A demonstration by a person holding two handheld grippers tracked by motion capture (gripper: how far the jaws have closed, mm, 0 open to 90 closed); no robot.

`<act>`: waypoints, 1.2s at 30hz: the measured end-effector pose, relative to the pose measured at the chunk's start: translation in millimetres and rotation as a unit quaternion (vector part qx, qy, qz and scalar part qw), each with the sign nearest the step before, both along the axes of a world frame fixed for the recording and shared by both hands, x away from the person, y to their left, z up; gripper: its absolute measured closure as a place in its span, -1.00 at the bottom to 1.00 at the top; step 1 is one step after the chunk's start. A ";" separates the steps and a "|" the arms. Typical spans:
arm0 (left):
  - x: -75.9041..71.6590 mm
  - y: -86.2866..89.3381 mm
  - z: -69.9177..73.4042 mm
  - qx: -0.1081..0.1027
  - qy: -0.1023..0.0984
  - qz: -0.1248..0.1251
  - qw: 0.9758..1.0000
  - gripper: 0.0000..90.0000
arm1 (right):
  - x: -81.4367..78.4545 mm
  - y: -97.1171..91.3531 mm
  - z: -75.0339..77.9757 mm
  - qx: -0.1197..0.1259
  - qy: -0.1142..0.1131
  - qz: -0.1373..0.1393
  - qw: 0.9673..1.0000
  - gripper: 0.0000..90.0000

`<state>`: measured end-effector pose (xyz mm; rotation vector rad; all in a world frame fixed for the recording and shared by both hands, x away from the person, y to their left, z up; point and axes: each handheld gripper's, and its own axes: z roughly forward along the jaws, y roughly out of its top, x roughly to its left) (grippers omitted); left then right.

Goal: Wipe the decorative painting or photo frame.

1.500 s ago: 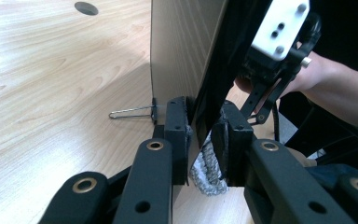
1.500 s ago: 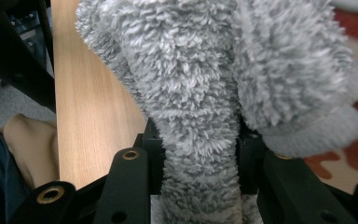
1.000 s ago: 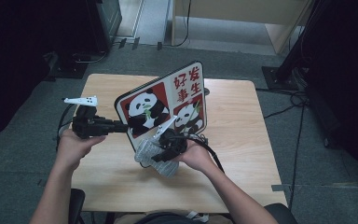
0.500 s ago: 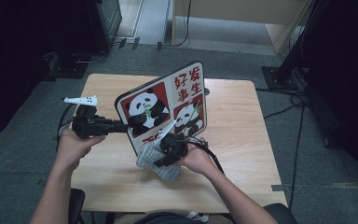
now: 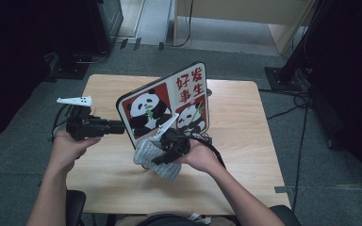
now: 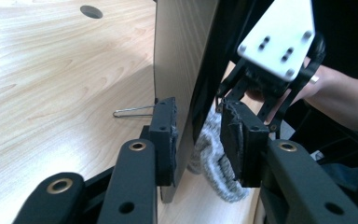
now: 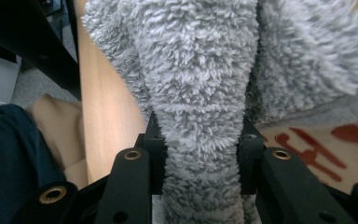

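Observation:
A panda picture board (image 5: pixel 169 106) stands tilted on the wooden table (image 5: pixel 245 141). My left gripper (image 5: pixel 120 127) is at its left edge. In the left gripper view the board (image 6: pixel 177 60) stands between the jaws of the left gripper (image 6: pixel 200 140). They have just been opening: one pad lies by the beige back, the other is off the front. My right gripper (image 5: pixel 158 155) is shut on a grey fluffy cloth (image 5: pixel 146 153) at the board's lower front. The cloth (image 7: pixel 200 93) bulges between the pads of the right gripper (image 7: pixel 200 154).
A thin wire stand (image 6: pixel 130 112) sticks out behind the board. A round cable hole (image 6: pixel 91 11) is in the tabletop farther back. Bare table (image 5: pixel 122 188) lies in front of both hands. Dark equipment and cables surround the table on the floor (image 5: pixel 311 103).
The left jaws have spread apart around the board's edge. The right gripper with the cloth has shifted slightly up and left along the board's front.

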<state>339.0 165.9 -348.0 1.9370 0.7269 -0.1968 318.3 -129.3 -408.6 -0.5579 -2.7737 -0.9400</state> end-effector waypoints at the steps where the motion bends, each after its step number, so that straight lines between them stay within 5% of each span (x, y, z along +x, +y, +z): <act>1: -1.1 3.1 1.2 0.000 -0.002 -0.001 1.000 0.49 | 0.0 0.9 3.1 0.002 -0.002 0.002 1.000 0.47; 19: 4.8 24.0 -3.9 0.003 0.001 0.035 0.999 0.66 | 4.3 38.1 84.4 0.023 -0.041 0.041 0.998 0.47; 36: 7.3 39.1 -7.4 0.001 0.005 0.057 0.998 0.65 | 12.1 79.9 127.9 0.038 -0.059 0.072 0.995 0.47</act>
